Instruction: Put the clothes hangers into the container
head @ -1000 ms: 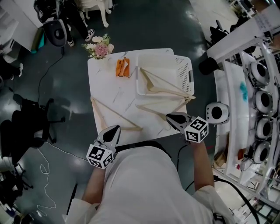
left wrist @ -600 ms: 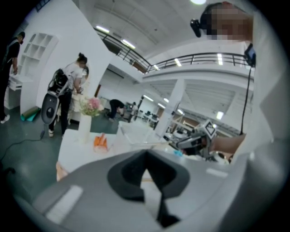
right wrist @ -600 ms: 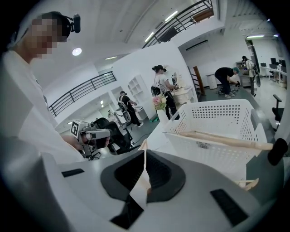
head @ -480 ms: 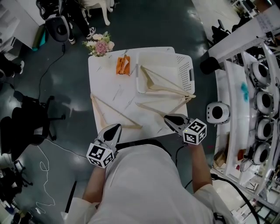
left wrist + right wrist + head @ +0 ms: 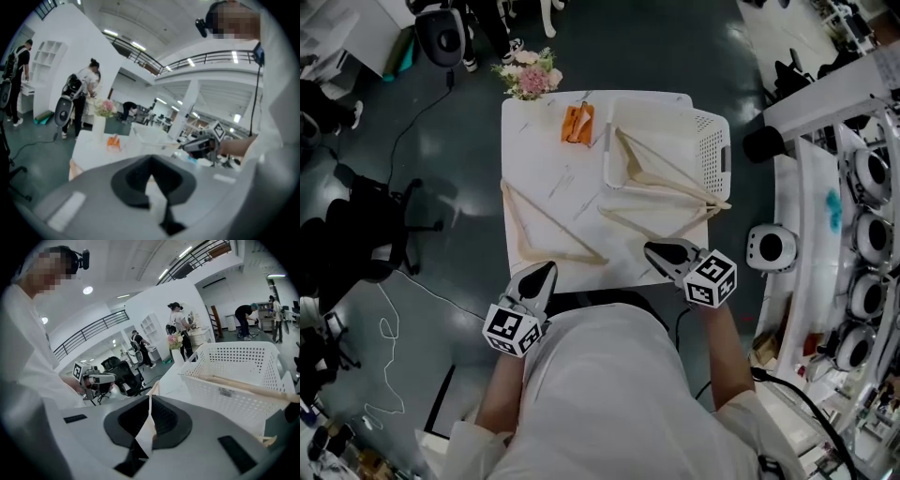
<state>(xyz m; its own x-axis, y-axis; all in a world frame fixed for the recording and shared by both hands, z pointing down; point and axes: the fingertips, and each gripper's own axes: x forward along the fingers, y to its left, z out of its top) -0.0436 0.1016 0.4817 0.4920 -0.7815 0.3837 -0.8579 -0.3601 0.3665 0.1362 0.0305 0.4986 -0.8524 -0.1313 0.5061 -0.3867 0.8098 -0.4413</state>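
1. Checking grippers: right gripper (image 5: 661,251) has its jaws pinched together with nothing between them. Left gripper (image 5: 539,278) is the same, closed and empty. Both hover at the near edge of the table (image 5: 544,150).
2. One hanger (image 5: 661,173) is already in the basket (image 5: 720,159) at the far right corner, with one end poking over the near rim. Two hangers are left on the table.
3. Middle hanger (image 5: 623,220) lies just beyond the right gripper's tip, towards the near right corner. Its long axis runs roughly along the near edge, and its right end is by the basket's near wall.
4. Left hanger (image 5: 553,220) sits by the left edge, just ahead of the left gripper, with its long bar running diagonally towards the near edge.
5. My call: the right gripper takes the middle hanger, since it's nearer and the basket is right behind. The jaws must open first, then bite across the near arm.
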